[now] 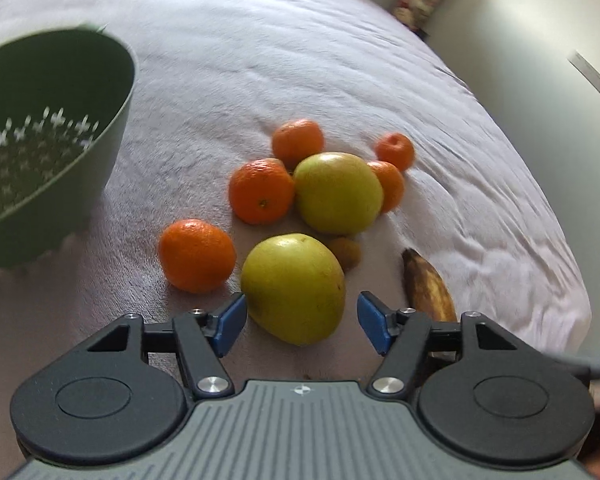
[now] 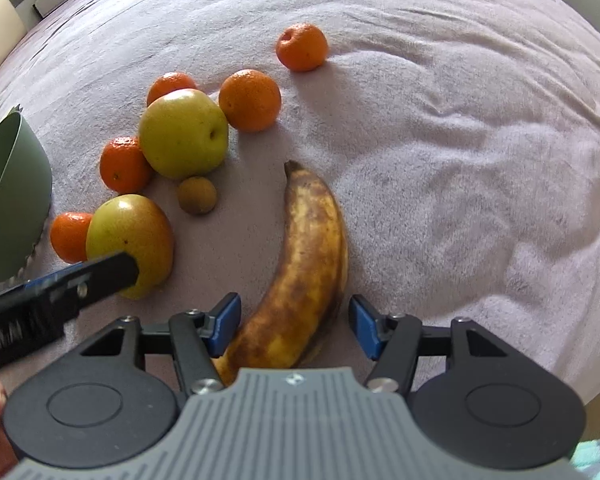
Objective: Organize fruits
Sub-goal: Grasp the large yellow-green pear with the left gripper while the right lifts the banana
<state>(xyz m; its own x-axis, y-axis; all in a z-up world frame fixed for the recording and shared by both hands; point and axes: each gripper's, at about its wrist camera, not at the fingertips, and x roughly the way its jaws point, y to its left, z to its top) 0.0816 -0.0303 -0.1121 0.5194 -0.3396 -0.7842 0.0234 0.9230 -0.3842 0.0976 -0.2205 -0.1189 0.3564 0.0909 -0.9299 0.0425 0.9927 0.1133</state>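
A yellow-green apple (image 1: 294,284) lies on the pale lilac blanket, right between the blue pads of my left gripper (image 1: 302,320), which stands open around it without pressing. In the right wrist view one black finger (image 2: 100,276) of that gripper reaches against the same apple (image 2: 130,236). My right gripper (image 2: 294,320) is open too, straddling the lower end of a brown-spotted banana (image 2: 308,248) with small gaps at both pads. A second apple (image 1: 338,192), several mandarins such as the nearest one (image 1: 196,256), and a small kiwi (image 2: 197,195) lie close together.
A green colander bowl (image 1: 112,152) stands at the left, holding no fruit that I can see. One mandarin (image 2: 302,46) sits apart, farther out on the blanket. The bed's edge (image 1: 540,184) drops off at the right, with a wall beyond.
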